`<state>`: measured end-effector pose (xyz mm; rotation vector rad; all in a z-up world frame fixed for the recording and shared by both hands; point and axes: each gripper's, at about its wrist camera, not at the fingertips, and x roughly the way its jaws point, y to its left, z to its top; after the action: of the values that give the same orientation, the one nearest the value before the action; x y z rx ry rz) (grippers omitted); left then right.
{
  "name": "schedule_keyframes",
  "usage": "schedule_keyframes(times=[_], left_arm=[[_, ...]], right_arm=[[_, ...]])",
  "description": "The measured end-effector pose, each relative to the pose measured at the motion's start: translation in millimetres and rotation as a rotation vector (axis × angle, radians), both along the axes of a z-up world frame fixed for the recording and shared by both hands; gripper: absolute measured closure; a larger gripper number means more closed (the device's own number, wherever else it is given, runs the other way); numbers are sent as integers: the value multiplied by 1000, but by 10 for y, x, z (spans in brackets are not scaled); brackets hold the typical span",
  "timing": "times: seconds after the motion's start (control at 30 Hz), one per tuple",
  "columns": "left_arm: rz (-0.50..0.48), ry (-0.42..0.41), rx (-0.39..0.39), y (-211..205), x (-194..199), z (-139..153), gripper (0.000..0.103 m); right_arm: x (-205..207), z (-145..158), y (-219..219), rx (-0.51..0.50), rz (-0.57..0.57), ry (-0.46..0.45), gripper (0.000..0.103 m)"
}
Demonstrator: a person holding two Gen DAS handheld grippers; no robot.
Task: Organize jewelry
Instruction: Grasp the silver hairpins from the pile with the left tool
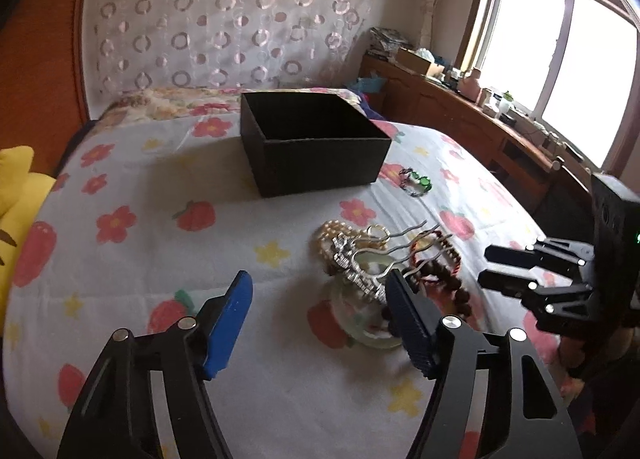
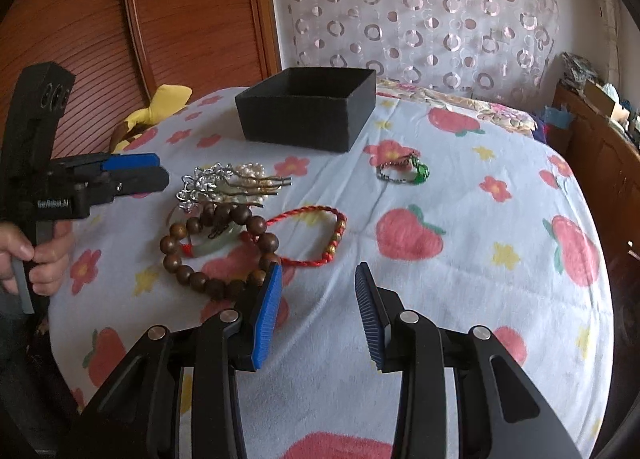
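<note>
A black open box (image 1: 316, 141) (image 2: 308, 111) stands on the floral bedspread. A jewelry pile lies in front of it: silver hair comb (image 1: 352, 255) (image 2: 204, 183), pearl piece (image 1: 332, 231), brown bead bracelet (image 2: 216, 251), red cord bracelet (image 2: 320, 235), jade bangle (image 1: 360, 323). A green-stone chain bracelet (image 1: 416, 181) (image 2: 404, 171) lies apart by the box. My left gripper (image 1: 320, 291) is open, just above the near side of the pile. My right gripper (image 2: 318, 279) is open and empty, near the red cord bracelet; it also shows in the left view (image 1: 496, 267).
A yellow plush (image 1: 16, 195) lies at the bed's left edge. A wooden headboard (image 2: 160, 19) and patterned pillow (image 1: 224, 19) stand behind. A cluttered wooden desk (image 1: 480, 115) runs under the window on the right.
</note>
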<state>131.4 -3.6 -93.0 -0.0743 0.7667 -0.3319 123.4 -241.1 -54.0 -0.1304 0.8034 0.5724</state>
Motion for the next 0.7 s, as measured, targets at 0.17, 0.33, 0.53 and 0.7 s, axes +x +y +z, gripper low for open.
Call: schedule_keyframes(times=[0.17, 0.33, 0.53, 0.7], left_arm=[[-40, 36, 7, -149, 155, 14, 40], [-38, 94, 8, -238, 348, -90, 49], [-25, 131, -24, -206, 421, -160, 56], [-39, 141, -42, -223, 424, -171, 64]], right_arm=[[-10, 2, -28, 22, -21, -4, 63], [3, 9, -49, 29, -33, -4, 63], [6, 8, -63, 28, -35, -8, 63], [17, 10, -71, 30, -40, -9, 63]])
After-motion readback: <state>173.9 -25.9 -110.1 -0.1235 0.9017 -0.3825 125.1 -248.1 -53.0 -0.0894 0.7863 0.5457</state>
